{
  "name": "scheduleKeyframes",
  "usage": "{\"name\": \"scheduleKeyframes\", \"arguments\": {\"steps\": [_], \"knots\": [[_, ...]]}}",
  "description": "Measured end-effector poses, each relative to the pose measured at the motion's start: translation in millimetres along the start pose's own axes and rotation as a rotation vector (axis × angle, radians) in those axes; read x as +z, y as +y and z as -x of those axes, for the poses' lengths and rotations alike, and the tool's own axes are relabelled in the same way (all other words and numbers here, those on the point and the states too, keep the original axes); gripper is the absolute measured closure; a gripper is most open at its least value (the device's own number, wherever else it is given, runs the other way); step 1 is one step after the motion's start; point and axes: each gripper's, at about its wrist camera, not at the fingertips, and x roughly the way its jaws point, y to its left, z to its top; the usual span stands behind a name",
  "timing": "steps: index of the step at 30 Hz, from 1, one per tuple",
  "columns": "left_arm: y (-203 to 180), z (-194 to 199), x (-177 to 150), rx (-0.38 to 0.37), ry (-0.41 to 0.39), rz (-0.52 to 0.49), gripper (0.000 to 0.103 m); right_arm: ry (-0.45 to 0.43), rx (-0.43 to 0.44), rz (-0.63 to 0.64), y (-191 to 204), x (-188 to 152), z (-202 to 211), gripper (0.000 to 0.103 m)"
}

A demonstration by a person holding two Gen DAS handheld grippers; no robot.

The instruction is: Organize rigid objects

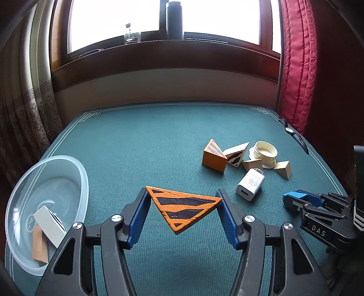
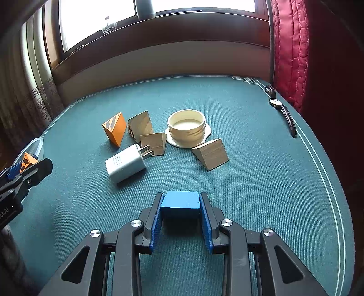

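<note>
My left gripper point(image 1: 183, 200) is shut on an orange triangle block with black stripes point(image 1: 184, 206), held above the green table; it also shows in the right wrist view point(image 2: 28, 160). My right gripper point(image 2: 180, 201) is shut on a blue block point(image 2: 180, 205), seen too in the left wrist view point(image 1: 295, 195). A clear plastic bowl point(image 1: 75, 168) at the left holds a white block point(image 1: 49, 222) and a brown block point(image 1: 39, 247). Loose on the table lie an orange striped prism point(image 2: 115, 131), a white charger point(image 2: 126, 165) and several wooden wedges point(image 2: 210, 153).
A cream round jar point(image 2: 186, 127) stands on a white lid behind the wedges. A wristwatch point(image 2: 282, 109) lies at the table's right edge by a red curtain point(image 2: 289, 50). A window sill with a dark flask point(image 1: 174, 19) is behind the table.
</note>
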Motion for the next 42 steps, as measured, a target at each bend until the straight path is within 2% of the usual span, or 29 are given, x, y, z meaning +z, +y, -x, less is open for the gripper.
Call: {"name": "scheduleKeyframes", "arguments": {"steps": [11, 20, 29, 36, 42], "knots": [[44, 23, 8, 0.072, -0.038, 0.061, 0.043, -0.003, 0.003, -0.003, 1, -1, 1, 0.071], [112, 47, 18, 0.196, -0.085, 0.168, 0.043, -0.013, 0.003, -0.005, 2, 0, -1, 0.071], [164, 54, 17, 0.315, -0.087, 0.246, 0.043, -0.051, 0.003, -0.008, 2, 0, 5, 0.071], [185, 52, 14, 0.359, -0.077, 0.286, 0.043, -0.091, 0.012, -0.001, 7, 3, 15, 0.071], [193, 51, 12, 0.373, -0.063, 0.315, 0.042, -0.116, 0.085, 0.009, 30, 9, 28, 0.071]]}}
